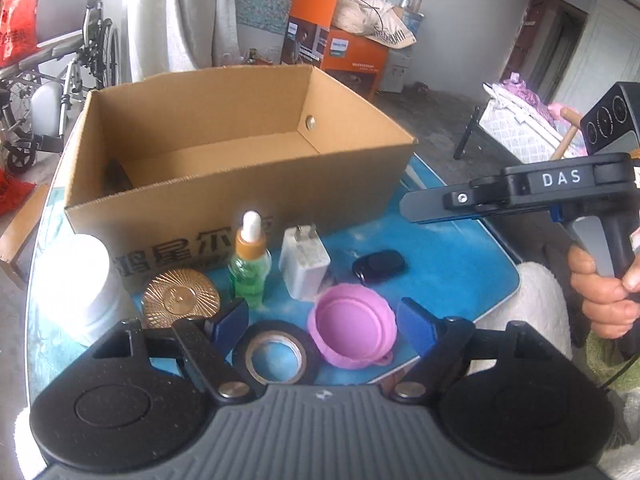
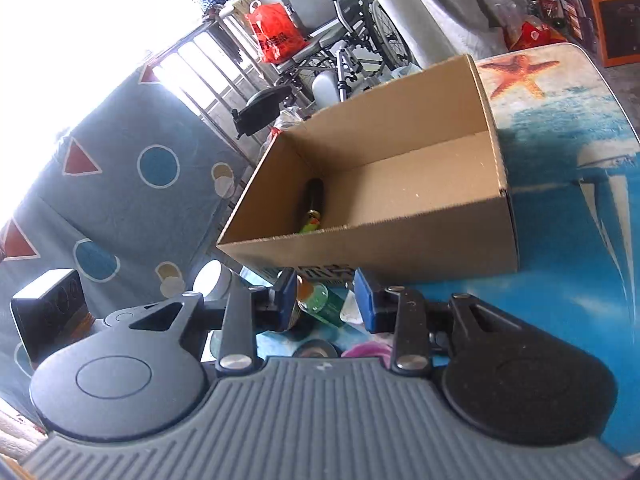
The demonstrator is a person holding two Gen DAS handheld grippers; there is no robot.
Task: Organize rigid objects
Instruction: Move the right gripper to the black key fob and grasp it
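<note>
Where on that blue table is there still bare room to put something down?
Bare blue table lies right of the black key fob, beside the cardboard box. The box floor is mostly bare. The front is crowded: white jar, gold disc, dropper bottle, charger, pink lid, tape roll.

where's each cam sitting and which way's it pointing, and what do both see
Left wrist: sits on the left gripper, looking forward and down over the table at the black tape roll, pink lid and cardboard box; its own open fingers show, plus the right gripper and the hand holding it.
Right wrist: sits on the right gripper, looking down from the side into the box; its own fingers show, nothing between them.
Shared: box, table, green dropper bottle.
</note>
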